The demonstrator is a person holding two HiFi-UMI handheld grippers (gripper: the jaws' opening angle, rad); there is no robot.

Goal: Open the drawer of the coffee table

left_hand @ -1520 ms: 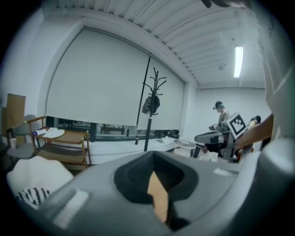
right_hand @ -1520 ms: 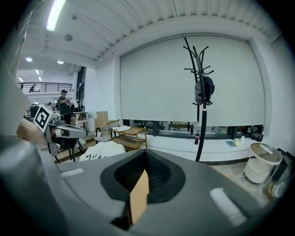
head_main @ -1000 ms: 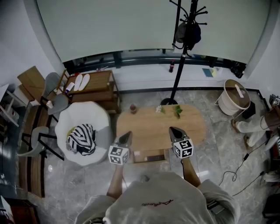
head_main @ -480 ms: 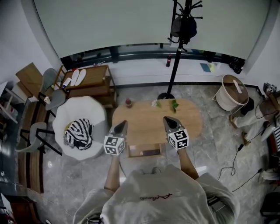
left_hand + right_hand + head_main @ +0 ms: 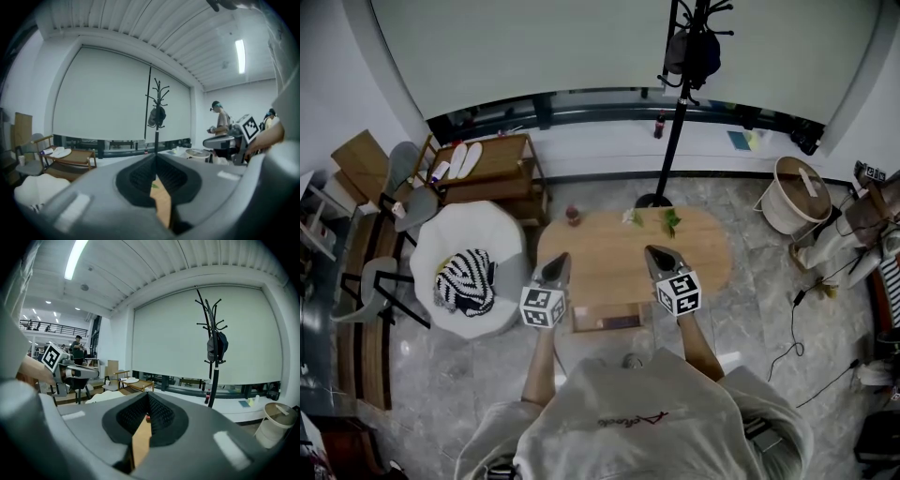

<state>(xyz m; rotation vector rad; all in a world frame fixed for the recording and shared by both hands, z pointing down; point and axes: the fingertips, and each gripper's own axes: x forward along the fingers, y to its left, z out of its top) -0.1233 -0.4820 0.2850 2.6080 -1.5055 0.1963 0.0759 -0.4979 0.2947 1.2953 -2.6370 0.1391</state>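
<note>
Wood-toned oval coffee table point(image 5: 698, 265) stands mid-floor on grey marbled tiles, directly ahead of the person. Its drawer point(image 5: 607, 320) is at the centre of the near edge and projects toward the person in the pulled-out position. The contents are too small to identify.

Left gripper point(image 5: 559, 261): held above the near left part of the worktop. The fingers point(image 5: 140, 176) are clenched tip to tip with nothing between them; only the wooden top shows through the slit below the tips.

Right gripper point(image 5: 651, 251): held above the near right part of the worktop. The fingers point(image 5: 161, 418) are likewise clenched and empty.

The drawer lies between the two grippers and lower, apart from both.

Far edge of the worktop: a small red item point(image 5: 573, 216) at left and green sprigs point(image 5: 671, 222) near the middle. A black coat stand point(image 5: 673, 112) rises just beyond the table. A white chair point(image 5: 455, 244) carrying a striped cloth point(image 5: 465, 281) sits to the left. A round basket point(image 5: 792, 199) stands at far right.
</note>
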